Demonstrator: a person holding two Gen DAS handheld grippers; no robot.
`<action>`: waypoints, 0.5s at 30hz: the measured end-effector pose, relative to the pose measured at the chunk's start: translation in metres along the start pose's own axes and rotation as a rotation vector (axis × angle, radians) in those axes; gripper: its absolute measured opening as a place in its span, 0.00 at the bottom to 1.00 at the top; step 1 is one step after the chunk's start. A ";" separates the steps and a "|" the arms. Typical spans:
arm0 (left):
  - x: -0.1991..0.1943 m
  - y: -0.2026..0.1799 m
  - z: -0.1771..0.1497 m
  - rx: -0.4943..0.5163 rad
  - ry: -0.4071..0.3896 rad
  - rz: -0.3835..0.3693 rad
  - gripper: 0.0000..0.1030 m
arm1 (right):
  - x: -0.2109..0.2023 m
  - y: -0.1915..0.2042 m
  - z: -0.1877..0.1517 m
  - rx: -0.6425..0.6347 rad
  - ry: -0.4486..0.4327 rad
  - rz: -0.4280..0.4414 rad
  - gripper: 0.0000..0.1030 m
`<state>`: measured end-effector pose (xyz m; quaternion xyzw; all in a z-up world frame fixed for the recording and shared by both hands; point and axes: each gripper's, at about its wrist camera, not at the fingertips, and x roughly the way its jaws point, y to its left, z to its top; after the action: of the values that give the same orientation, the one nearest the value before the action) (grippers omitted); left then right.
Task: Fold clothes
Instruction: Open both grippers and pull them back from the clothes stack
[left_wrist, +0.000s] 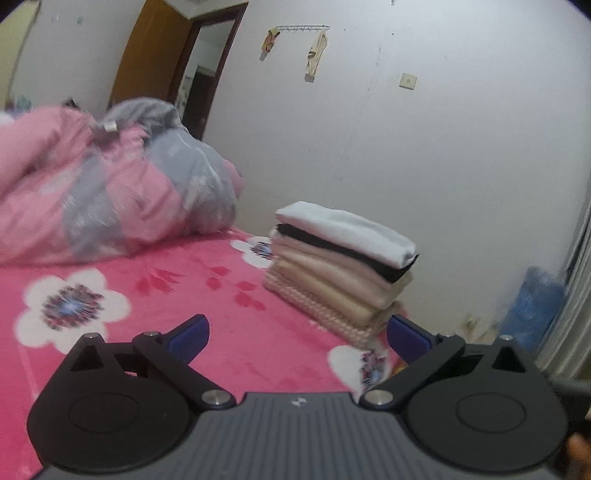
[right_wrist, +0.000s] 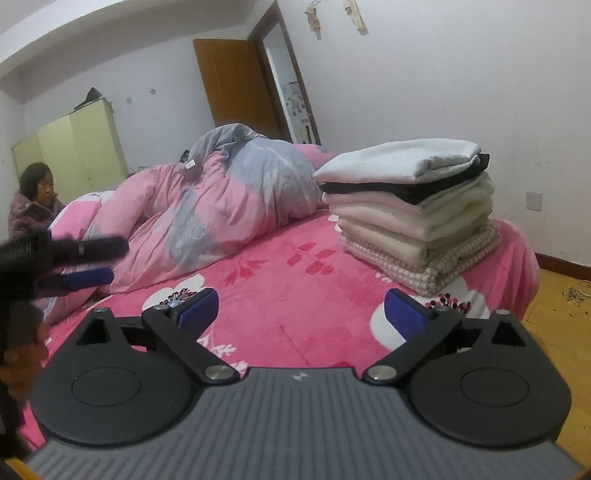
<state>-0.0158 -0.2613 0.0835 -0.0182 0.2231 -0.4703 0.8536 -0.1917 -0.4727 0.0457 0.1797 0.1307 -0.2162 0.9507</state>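
Both tools are held wide open and empty: the left tool (left_wrist: 297, 334), the right tool (right_wrist: 301, 308). The folded clothes stack (right_wrist: 410, 206) is seen ahead of them, slightly rightward, on the bed (right_wrist: 280, 280).

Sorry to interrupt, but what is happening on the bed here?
Someone is folding clothes with two handheld grippers. A stack of folded clothes sits at the corner of the pink floral bed, beside a rumpled duvet. The left gripper and right gripper are open and empty.
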 end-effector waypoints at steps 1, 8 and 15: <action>-0.005 0.000 -0.002 -0.003 -0.002 0.005 1.00 | -0.003 0.006 0.000 0.000 0.005 -0.011 0.94; -0.021 0.005 -0.006 0.008 0.017 0.048 1.00 | -0.014 0.035 0.011 0.032 -0.009 -0.094 0.99; -0.022 0.008 -0.007 -0.005 0.047 0.053 1.00 | -0.018 0.052 0.021 0.012 -0.019 -0.260 0.99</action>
<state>-0.0226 -0.2373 0.0832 -0.0031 0.2448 -0.4474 0.8602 -0.1801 -0.4310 0.0854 0.1650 0.1424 -0.3400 0.9148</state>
